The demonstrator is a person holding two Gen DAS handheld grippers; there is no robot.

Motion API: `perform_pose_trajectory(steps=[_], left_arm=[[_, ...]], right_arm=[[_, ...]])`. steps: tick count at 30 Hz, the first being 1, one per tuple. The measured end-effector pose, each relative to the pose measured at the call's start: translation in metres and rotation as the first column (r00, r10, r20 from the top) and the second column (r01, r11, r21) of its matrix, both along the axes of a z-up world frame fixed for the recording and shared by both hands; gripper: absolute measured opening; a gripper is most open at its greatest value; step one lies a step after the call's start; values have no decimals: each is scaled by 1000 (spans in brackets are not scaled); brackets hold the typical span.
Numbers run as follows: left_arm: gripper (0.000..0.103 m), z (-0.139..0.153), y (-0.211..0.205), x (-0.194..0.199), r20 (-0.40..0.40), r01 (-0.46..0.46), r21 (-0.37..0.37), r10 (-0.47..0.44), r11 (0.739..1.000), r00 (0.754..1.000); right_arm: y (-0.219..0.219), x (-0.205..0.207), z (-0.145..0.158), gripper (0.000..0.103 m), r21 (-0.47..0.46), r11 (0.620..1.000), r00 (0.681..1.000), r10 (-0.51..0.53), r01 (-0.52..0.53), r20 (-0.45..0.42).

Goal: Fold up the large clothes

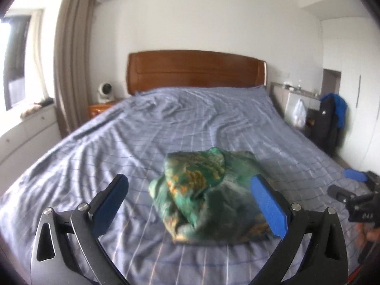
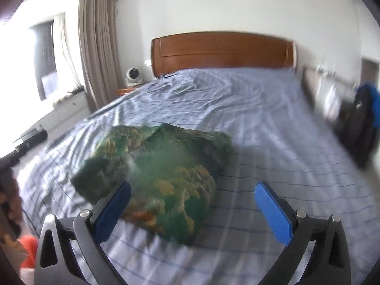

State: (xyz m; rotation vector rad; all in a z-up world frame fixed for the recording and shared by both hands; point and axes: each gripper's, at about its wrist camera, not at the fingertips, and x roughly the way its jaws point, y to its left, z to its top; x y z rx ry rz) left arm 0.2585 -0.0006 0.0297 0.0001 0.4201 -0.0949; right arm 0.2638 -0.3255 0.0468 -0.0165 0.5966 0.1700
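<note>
The garment [image 1: 206,194], a green cloth with orange-yellow print, lies bunched in a loose heap on the bed [image 1: 142,128], on a blue-grey sheet with a thin grid pattern. In the left wrist view it sits just ahead of the left gripper [image 1: 190,204], between the lines of the two fingers [image 1: 268,204], its near edge level with their tips; the right-hand finger overlaps the heap's side in the picture, but whether it touches the cloth cannot be told. The fingers stand wide apart with nothing pinched between them.

In the right wrist view the garment lies ahead and toward the left finger [image 2: 111,211] of the right gripper [image 2: 194,211], whose tip overlaps the heap's near corner; contact cannot be told here either, as the cloth is blurred. The other finger stands over bare sheet, apart from the heap. These fingers too are spread wide and grip nothing.

The right gripper also shows at the right edge of the left wrist view, beside the heap and apart from it, with part of a hand [image 1: 365,235] under it.

Beyond the garment the sheet runs wrinkled to a wooden headboard [image 1: 194,71]. Left of the fingers hangs a brown curtain [image 1: 71,59] by a bright window.
</note>
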Motion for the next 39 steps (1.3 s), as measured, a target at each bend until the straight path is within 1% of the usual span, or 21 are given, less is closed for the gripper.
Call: perform_pose_trajectory(steps=[2, 3, 5, 6, 8, 10, 14, 16, 19, 23, 27, 30, 32, 36, 39], left_arm=[[103, 0, -10, -17, 6, -24, 39, 24, 999, 1000], [103, 9, -21, -14, 2, -31, 48, 31, 998, 1000], [103, 4, -30, -28, -13, -37, 51, 37, 998, 999], [103, 2, -32, -36, -28, -44, 44, 45, 998, 999], [103, -1, -34, -45, -47, -62, 45, 64, 997, 997], [103, -1, -38, -58, -51, -80, 67, 83, 995, 995], [103, -3, -46, -76, -44, -107, 136, 114, 985, 993], [103, -5, -48, -82, -51, -115, 149, 124, 982, 991], [103, -9, -46, -85, -72, -128, 147, 140, 981, 988], [103, -13, -43, -85, -109, -134, 138, 150, 981, 983], [103, -14, -41, -85, -148, -114, 125, 132, 986, 980], [103, -12, -42, -89, -156, -82, 135, 102, 988, 982], [103, -11, -43, -91, -162, -67, 132, 88, 989, 983], [103, -12, -38, -92, -192, -45, 74, 59, 996, 980], [103, -16, -39, -91, -212, -51, 70, 65, 996, 975]], right_arm=[[3, -33, 14, 103, -35, 999, 999, -32, 33, 27], [7, -44, 15, 103, -42, 998, 998, -47, 49, 47], [7, -63, 16, 103, -36, 997, 996, -65, 67, 57], [8, -73, 17, 103, -27, 997, 997, -68, 70, 48], [8, -83, 18, 103, -29, 996, 996, -84, 85, 22], [8, -95, 18, 103, -40, 995, 996, -90, 90, 4], [13, -118, 18, 103, -59, 993, 995, -102, 101, 1], [15, -129, 20, 103, -68, 992, 995, -102, 103, 16], [17, -137, 19, 103, -37, 996, 996, -85, 85, 8], [17, -140, 17, 103, 27, 999, 998, -43, 44, -50], [19, -142, 20, 103, -3, 996, 992, -90, 90, -89], [22, -148, 24, 103, -15, 995, 989, -103, 102, -105], [25, -152, 27, 103, -14, 996, 990, -93, 92, -110], [32, -161, 30, 103, -5, 998, 992, -57, 57, -111], [38, -164, 28, 103, -28, 999, 993, -45, 43, -107]])
